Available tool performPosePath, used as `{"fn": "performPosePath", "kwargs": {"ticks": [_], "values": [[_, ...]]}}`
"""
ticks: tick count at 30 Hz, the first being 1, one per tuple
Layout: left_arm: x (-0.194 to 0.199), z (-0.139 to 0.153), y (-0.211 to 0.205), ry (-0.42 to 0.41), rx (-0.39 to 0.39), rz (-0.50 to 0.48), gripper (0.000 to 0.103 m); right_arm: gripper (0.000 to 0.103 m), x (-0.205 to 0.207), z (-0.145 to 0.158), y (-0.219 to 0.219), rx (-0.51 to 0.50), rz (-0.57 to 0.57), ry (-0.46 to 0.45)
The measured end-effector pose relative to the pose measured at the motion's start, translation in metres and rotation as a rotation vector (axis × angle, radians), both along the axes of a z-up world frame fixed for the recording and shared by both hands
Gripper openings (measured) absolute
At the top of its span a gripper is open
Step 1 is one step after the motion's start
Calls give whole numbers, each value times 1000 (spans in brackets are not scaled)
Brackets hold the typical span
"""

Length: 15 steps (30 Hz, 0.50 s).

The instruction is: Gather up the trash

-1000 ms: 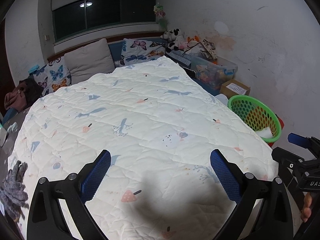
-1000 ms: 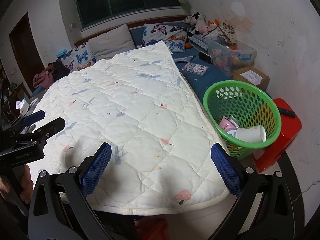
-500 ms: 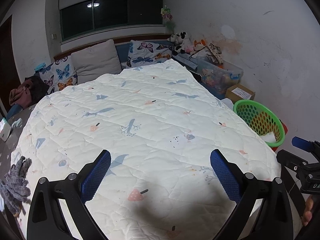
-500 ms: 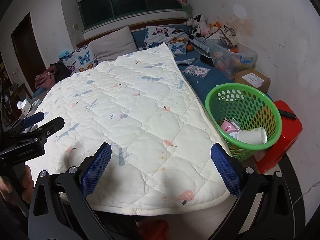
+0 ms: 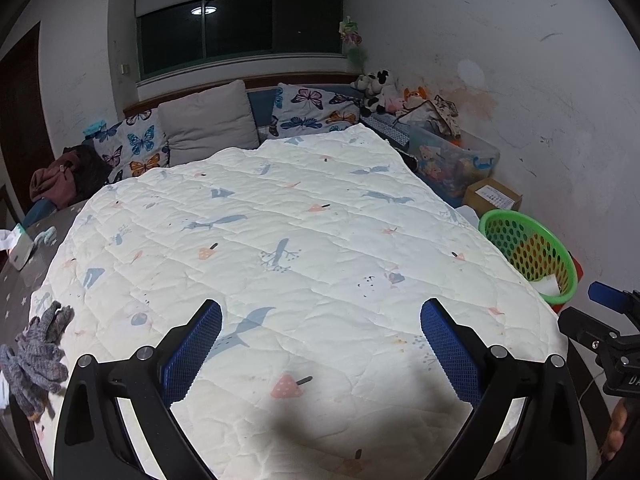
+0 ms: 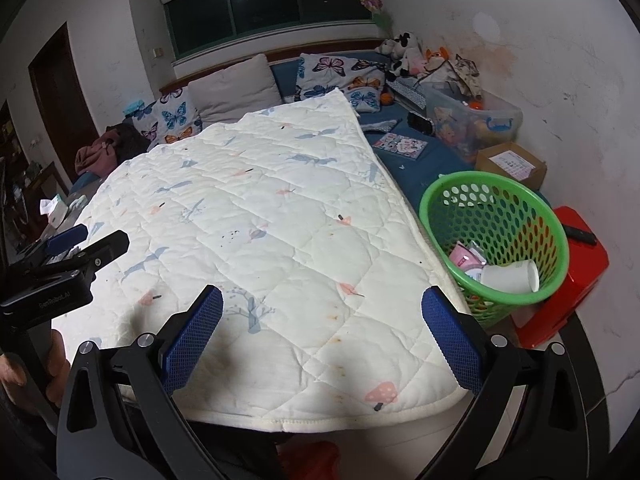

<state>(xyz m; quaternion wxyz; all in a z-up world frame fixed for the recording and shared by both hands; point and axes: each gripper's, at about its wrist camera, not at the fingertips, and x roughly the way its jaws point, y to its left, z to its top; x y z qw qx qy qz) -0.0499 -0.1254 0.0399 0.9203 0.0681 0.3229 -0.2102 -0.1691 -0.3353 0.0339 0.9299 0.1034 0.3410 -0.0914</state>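
Left of the quilt (image 5: 304, 248), a grey knitted glove (image 5: 36, 352) lies limp on the dark sheet, and further up that side a small white carton (image 5: 20, 246) sits near the edge; these look like your likeliest pickings, since the quilt itself is bare. Your left gripper (image 5: 320, 356) hangs over the quilt with jaws wide and empty. Swing it left, come down flat on the soft knit and pinch a fold. Your right gripper (image 6: 322, 340) is also wide and empty. Right of the quilt stands the green perforated plastic basket (image 6: 496, 184), already holding a paper cup (image 6: 510, 276) and pink wrappers (image 6: 464, 258).
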Motion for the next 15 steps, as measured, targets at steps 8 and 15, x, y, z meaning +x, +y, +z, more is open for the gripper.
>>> {"fn": "performPosePath", "kwargs": {"ticks": [8,15], "values": [[2,3,13,-11,-6,40,96,99,7,1,8,-3,21,-7],[5,6,23,-16,-14,83,96,99,11,3,12,-8,39,-16]]}}
